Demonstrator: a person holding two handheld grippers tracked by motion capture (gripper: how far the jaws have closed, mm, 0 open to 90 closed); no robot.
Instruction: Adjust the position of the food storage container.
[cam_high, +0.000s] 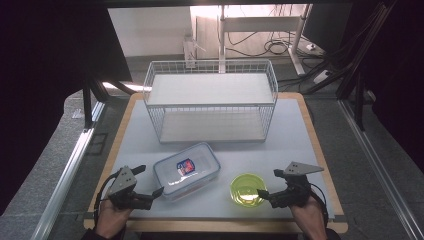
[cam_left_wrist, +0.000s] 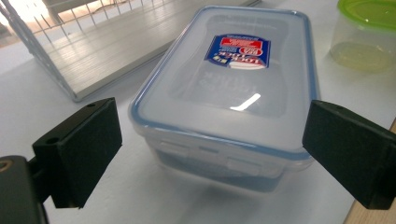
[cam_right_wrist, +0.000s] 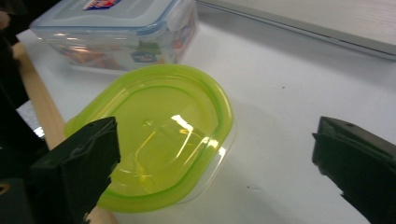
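Left gripper (cam_high: 151, 181), jaws apart, frames the clear lidded box (cam_high: 186, 170) — rigid, light, slick plastic — best gripped across its short sides.

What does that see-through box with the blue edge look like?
The box is clear plastic, rectangular with rounded corners. Its lid is shut, edged with a blue seal and bears a red and blue sticker. It sits flat on the white table, in front of the wire rack. The left tool is open around its near end, not touching.

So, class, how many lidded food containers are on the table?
2: a clear rectangular box with a blue-rimmed lid left of centre, and a small tub with a green lid to its right.
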